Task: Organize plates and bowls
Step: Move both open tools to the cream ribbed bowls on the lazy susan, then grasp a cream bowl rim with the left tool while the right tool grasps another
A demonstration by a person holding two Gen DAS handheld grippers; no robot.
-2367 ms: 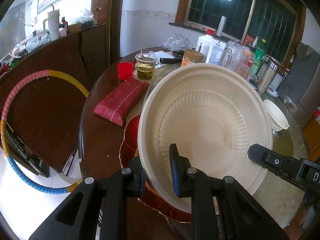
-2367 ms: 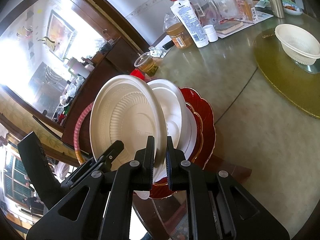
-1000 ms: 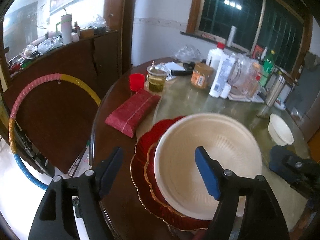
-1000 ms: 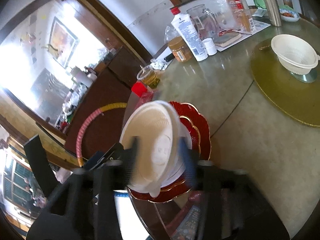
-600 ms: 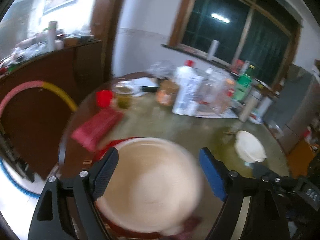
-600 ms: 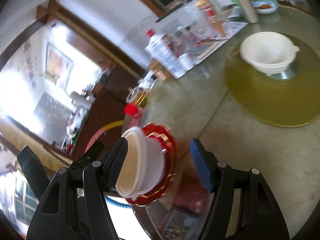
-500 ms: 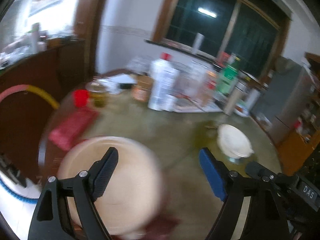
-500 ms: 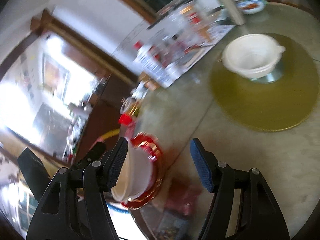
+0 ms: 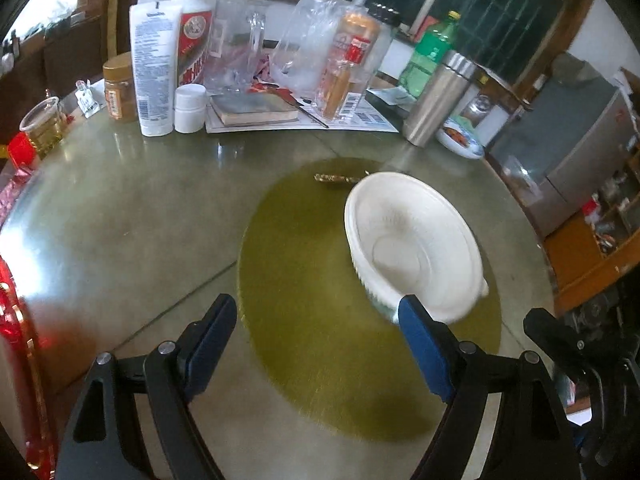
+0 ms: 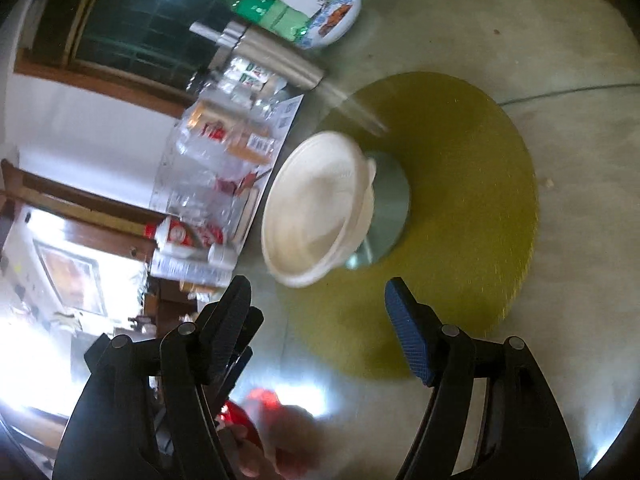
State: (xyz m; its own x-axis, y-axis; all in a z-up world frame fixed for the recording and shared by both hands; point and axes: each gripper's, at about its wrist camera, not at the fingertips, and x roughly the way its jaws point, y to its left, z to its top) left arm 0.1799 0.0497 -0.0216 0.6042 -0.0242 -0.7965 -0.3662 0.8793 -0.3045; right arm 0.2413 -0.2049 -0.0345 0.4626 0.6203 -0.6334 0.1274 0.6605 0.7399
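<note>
A white ribbed bowl (image 9: pixel 412 248) stands on a small metal disc (image 10: pixel 388 208) in the middle of a round gold mat (image 9: pixel 312 280). My left gripper (image 9: pixel 316 340) is open and empty just short of the bowl, its right fingertip (image 9: pixel 420 344) overlapping the bowl's near rim in the view. From the other side the bowl (image 10: pixel 316 208) lies straight ahead of my right gripper (image 10: pixel 318 324), whose jaws are opening with nothing between them. The red plate's edge (image 9: pixel 12 320) shows at the far left.
Along the back of the glass-topped table (image 9: pixel 120 208) stand a white tube (image 9: pixel 154 68), bottles, a book (image 9: pixel 252 108), a steel flask (image 9: pixel 436 100) and a small dish of food (image 9: pixel 458 138). A cup of tea (image 9: pixel 42 122) is at the left.
Both grippers let go of the cream plate, which stayed on the stack on the red plate. They opened and swung right across the table to the white bowl.
</note>
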